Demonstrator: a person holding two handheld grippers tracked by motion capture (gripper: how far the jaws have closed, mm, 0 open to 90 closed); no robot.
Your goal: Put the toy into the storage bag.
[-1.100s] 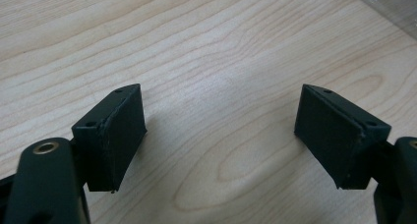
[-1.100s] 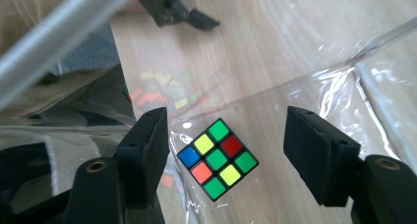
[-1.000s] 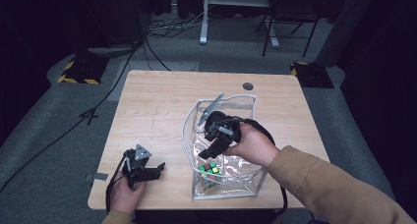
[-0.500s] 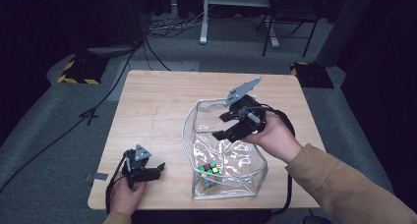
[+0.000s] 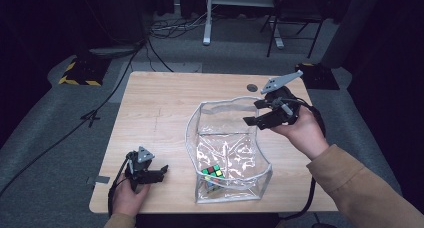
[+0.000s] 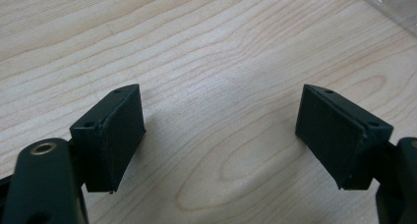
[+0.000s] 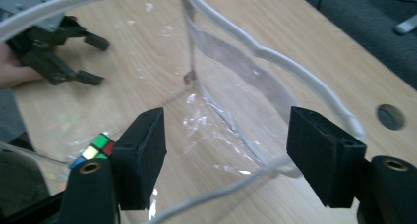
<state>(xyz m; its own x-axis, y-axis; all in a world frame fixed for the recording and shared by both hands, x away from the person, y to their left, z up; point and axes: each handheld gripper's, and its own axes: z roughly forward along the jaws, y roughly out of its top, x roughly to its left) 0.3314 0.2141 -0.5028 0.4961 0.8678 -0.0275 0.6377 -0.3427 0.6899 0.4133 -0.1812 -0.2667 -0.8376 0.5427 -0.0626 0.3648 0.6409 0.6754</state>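
Left claw (image 5: 161, 172) open, empty, low over the bench (image 5: 160, 113) near its front-left corner. Right claw (image 5: 253, 113) open, empty, held above the far-right rim of the clear plastic bag (image 5: 232, 153). Bag stands open mid-bench; puzzle cube (image 5: 212, 171) sits inside at the bottom, near side.

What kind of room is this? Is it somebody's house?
Probably not a house. It looks like a studio or lab: a wooden table on grey carpet, dark surroundings, cables across the floor, and yellow-and-black hazard tape.
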